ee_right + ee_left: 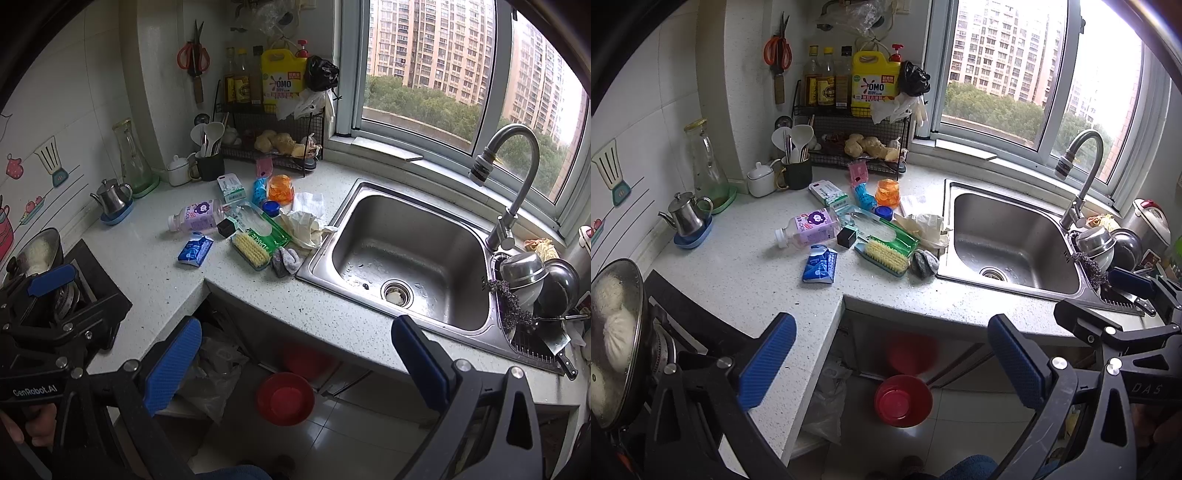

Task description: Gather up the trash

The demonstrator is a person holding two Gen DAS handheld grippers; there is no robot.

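Observation:
Trash lies in a pile on the white counter (738,280) left of the sink: a blue crumpled packet (820,265) (195,252), a pink-labelled plastic bottle (809,226) (195,218) on its side, a green wipes pack (882,230) (264,227), crumpled white plastic (925,227) (304,227), an orange cup (887,192) (280,189). My left gripper (892,363) is open and empty, well short of the pile, over the counter's inner corner. My right gripper (297,363) is open and empty, beside it. A clear trash bag (212,373) sits below the counter.
A steel sink (1008,240) with a tap (513,177) is on the right, with bowls (528,273) stacked beyond. A scrub brush (884,256), grey cloth (924,263), small teapot (685,216), glass bottle (707,166) and wire rack (857,140) stand around. A lidded pot (613,339) sits at left; a red basin (284,398) on the floor.

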